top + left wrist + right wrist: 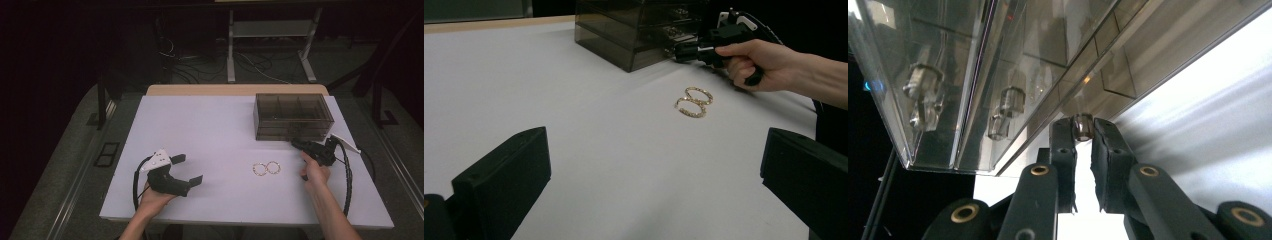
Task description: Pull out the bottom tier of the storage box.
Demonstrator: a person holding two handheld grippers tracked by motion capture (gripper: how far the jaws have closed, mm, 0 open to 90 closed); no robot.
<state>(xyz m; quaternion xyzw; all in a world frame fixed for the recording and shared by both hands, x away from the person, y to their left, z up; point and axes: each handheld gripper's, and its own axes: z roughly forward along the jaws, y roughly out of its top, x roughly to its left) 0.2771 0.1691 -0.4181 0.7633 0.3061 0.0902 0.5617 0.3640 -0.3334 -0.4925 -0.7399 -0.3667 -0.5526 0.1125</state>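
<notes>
A smoky clear drawer box (292, 116) stands at the back right of the white table (210, 130). My right gripper (1082, 128) is shut on a small drawer knob (1082, 125) at the box's lower front; it also shows in the high view as the right gripper (300, 145) at the box's front right. Two gold hoop earrings (266, 168) lie side by side on the table, touching. The earrings (694, 101) lie ahead of my left gripper (189, 170), which rests open near the front left, with nothing between its fingers (504, 180).
Other drawer knobs (1005, 102) sit along the box front. A cable (347, 175) loops from the right gripper along the table's right side. A desk frame (270, 45) and floor cables stand beyond the far edge.
</notes>
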